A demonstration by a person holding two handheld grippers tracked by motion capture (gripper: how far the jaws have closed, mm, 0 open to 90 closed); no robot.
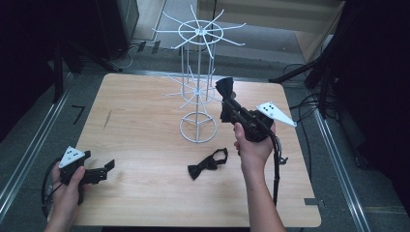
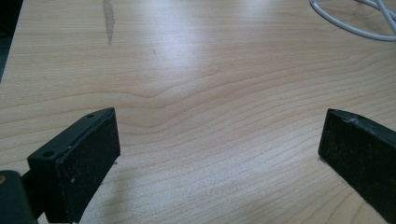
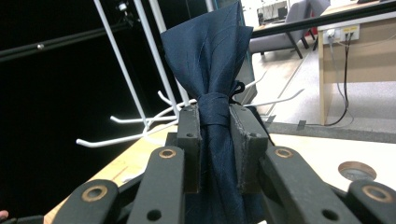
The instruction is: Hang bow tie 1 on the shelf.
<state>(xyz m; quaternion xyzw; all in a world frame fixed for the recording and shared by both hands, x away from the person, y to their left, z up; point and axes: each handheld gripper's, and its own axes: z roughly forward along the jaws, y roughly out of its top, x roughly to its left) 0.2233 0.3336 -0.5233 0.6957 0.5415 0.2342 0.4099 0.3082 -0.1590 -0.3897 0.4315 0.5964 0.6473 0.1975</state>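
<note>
right claw is clamped on a bow tie standing upright in it, rack prongs just beyond, left. left claw gapes empty.

A bow tie lies on the table, before the wire rack.

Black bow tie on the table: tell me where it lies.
In the high view the black bow tie lies flat on the table, just in front of the white wire rack base, left of the person's right forearm.
</note>
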